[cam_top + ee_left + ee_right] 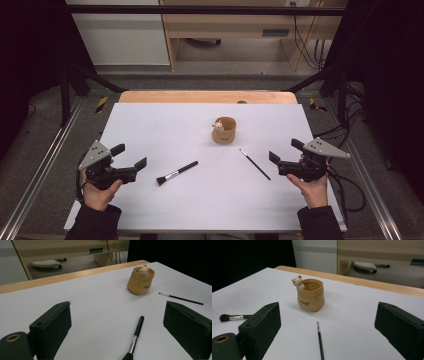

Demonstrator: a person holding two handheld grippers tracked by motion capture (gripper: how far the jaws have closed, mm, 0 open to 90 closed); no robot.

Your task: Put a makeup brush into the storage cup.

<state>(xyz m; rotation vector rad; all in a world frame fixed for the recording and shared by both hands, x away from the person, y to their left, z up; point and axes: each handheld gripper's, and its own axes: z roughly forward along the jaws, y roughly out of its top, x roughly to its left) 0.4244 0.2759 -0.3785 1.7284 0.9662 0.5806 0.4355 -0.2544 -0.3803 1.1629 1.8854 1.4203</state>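
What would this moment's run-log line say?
left gripper open, near makeup brush | right gripper open, near thin paintbrush | bear pot upright, empty | nothing held

Holder (224,131) mid-table, rear — thick brush (177,173) front-left, thin brush (254,164) front-right.

Both hands are coming in from the near edge, each gripping a black two-jaw claw, the left claw (131,155) and right claw (284,151) both gaping wide, angled inward.

grey floor (45,125), wood desk (240,25) behind, black frame bar (200,10) overhead.
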